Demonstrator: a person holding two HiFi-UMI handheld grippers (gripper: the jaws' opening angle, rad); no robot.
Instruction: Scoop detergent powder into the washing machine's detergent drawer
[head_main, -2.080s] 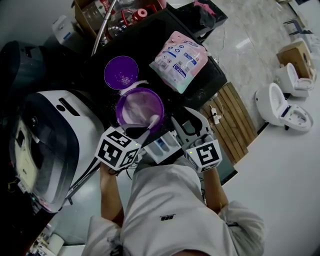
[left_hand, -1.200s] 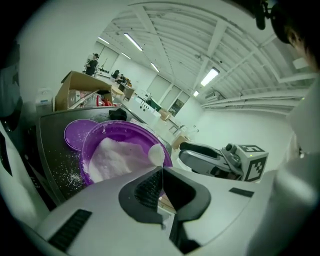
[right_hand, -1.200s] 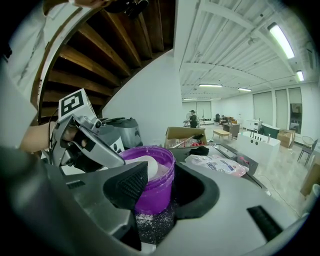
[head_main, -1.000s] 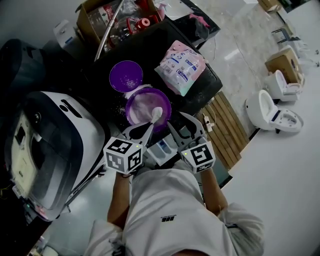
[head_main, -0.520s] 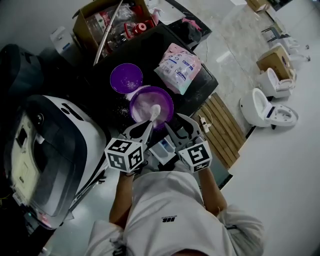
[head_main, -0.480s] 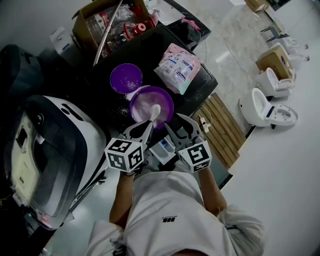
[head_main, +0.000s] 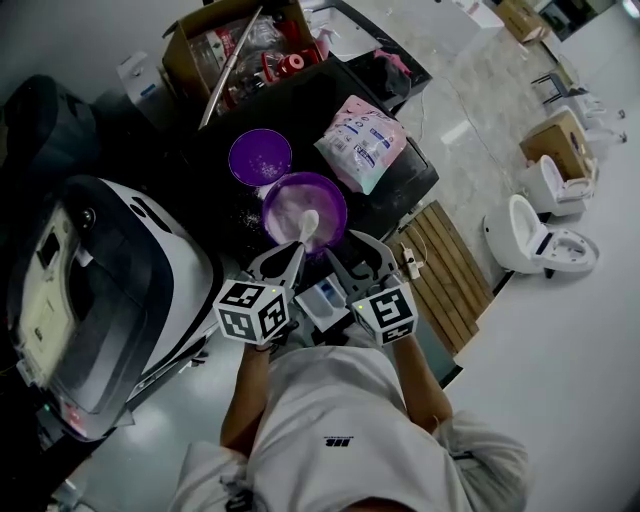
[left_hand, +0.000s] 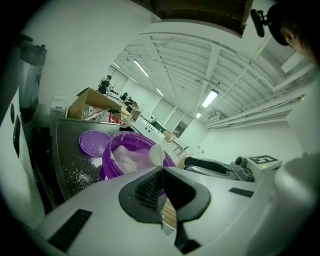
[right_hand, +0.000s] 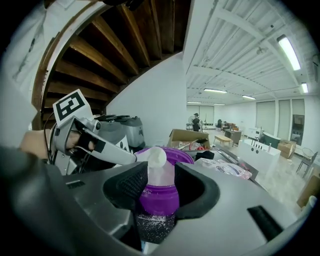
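A purple tub (head_main: 305, 205) of white detergent powder stands on the dark table, with its purple lid (head_main: 260, 157) lying beside it. My left gripper (head_main: 297, 254) is shut on the handle of a white scoop (head_main: 308, 226) heaped with powder, held over the tub's near side. In the left gripper view the scoop (left_hand: 156, 153) rises just past the closed jaws of the left gripper (left_hand: 161, 172), in front of the tub (left_hand: 125, 152). My right gripper (head_main: 349, 250) hovers open beside the tub's near rim, holding nothing. The white detergent drawer (head_main: 322, 300) sits pulled out below both grippers. In the right gripper view the right gripper (right_hand: 160, 186) frames the tub (right_hand: 159, 199) and scoop (right_hand: 156, 157).
The washing machine (head_main: 100, 290) fills the left side. A pink-and-white detergent bag (head_main: 368, 142) lies right of the tub. An open cardboard box (head_main: 235, 40) of clutter stands behind. Spilled powder dusts the table (head_main: 240, 215). Wooden slats (head_main: 445, 270) and white toilets (head_main: 535, 235) are on the floor at the right.
The left gripper has lifted the scoop out of the powder and swung it toward the tub's near edge. The right gripper stayed open beside it. The head camera shifted slightly.
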